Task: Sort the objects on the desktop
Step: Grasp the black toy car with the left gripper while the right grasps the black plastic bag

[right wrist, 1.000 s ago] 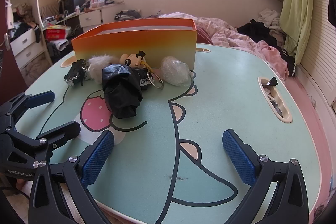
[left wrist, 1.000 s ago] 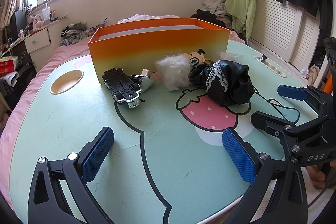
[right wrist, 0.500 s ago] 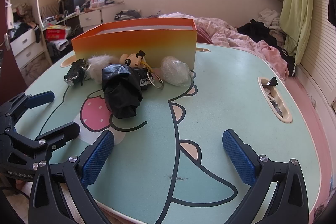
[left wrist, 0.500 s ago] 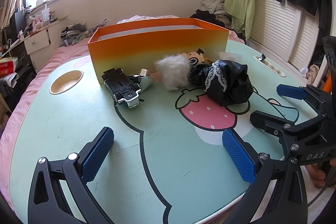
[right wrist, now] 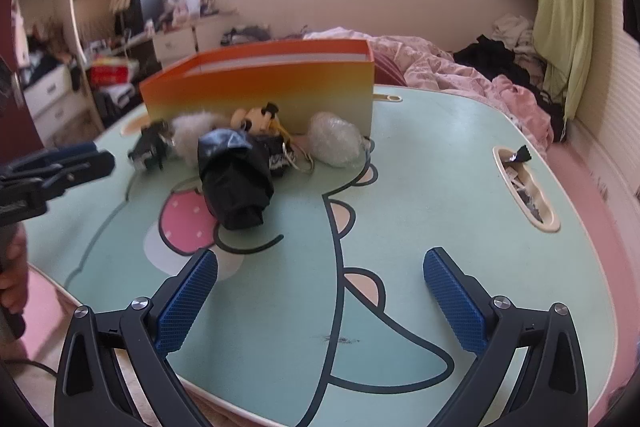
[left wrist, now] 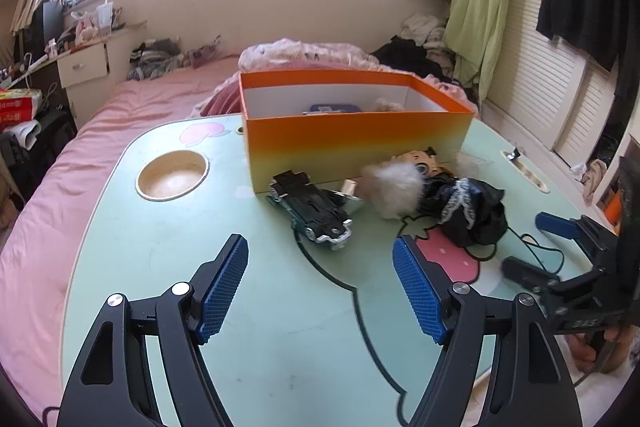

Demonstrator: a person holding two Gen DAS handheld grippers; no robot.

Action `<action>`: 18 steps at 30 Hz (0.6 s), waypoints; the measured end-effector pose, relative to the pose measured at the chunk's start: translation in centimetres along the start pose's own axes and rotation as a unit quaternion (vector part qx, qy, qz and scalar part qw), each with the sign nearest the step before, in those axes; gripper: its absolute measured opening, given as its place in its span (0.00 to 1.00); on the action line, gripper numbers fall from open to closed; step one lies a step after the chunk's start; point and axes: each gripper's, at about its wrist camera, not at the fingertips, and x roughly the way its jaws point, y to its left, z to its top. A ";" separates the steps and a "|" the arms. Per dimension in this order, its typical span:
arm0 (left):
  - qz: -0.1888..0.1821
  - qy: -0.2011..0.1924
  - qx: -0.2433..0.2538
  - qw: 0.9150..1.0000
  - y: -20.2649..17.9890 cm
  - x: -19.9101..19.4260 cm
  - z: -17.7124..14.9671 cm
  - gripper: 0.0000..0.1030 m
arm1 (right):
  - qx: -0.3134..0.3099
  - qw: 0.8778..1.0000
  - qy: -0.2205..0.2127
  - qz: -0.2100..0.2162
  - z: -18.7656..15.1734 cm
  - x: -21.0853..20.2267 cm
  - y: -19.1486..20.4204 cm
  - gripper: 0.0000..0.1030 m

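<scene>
Black toy car (left wrist: 316,213) just beyond closing, empty left claw (left wrist: 320,287)

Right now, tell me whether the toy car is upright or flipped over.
Flipped over. The toy car lies on the table with its black underside facing up.

Table (left wrist: 160,267): smooth matt printed top, mint with cartoon lines.
Box (left wrist: 352,143): matt orange-to-yellow card outside, white inside.
Toy car (left wrist: 316,215): glossy black plastic, chrome-look trim.
White pompom (left wrist: 394,187): long fluffy fur.
Black bundle (right wrist: 236,175): shiny crinkled fabric, white lace edging in the left wrist view.
Clear wrapped lump (right wrist: 334,139): crinkled bubble-type plastic film.
Left claw pads (left wrist: 224,283): blue, fine-ribbed; arms matt black plastic with metal pins.
</scene>
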 end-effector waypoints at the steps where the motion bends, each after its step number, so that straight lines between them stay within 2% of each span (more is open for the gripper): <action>1: 0.005 0.005 0.003 1.000 -0.1 0.3 0.3 0.73 | 0.008 1.000 -0.009 0.009 0.2 -0.4 -0.3 1.00; 3: 0.008 0.004 0.010 1.000 -0.3 0.7 0.8 0.73 | 0.014 0.999 -0.027 0.026 0.6 -1.0 -0.5 1.00; 6: 0.009 0.009 0.019 1.000 -0.7 2.0 1.9 0.73 | 0.008 0.999 -0.041 0.024 1.9 -1.1 0.1 1.00; 8: 0.019 0.015 0.014 1.000 -0.5 2.9 2.7 0.72 | 0.007 0.998 -0.042 0.039 3.0 -0.8 0.8 0.92; 11: 0.028 0.025 -0.017 0.999 1.0 4.3 3.8 0.64 | 0.015 0.997 -0.032 0.065 4.4 0.0 1.9 0.84; 13: 0.038 0.043 -0.030 0.998 1.9 5.3 4.0 0.55 | 0.017 0.997 -0.025 0.074 5.3 0.8 2.6 0.81; 15: 0.003 0.064 -0.055 0.996 3.0 6.2 3.9 0.47 | 0.010 0.997 -0.006 0.071 5.9 2.1 3.4 0.74; 16: -0.004 0.067 -0.057 0.996 3.2 6.3 3.8 0.45 | 0.007 0.998 0.010 0.066 5.9 2.8 3.7 0.61; 17: 0.000 0.073 -0.051 0.996 3.0 6.4 3.6 0.42 | 0.004 0.997 0.034 0.063 5.9 3.7 3.9 0.42; 18: 0.007 0.086 -0.035 0.996 2.6 6.7 3.3 0.31 | 0.006 0.996 0.052 0.070 5.7 4.4 3.8 0.34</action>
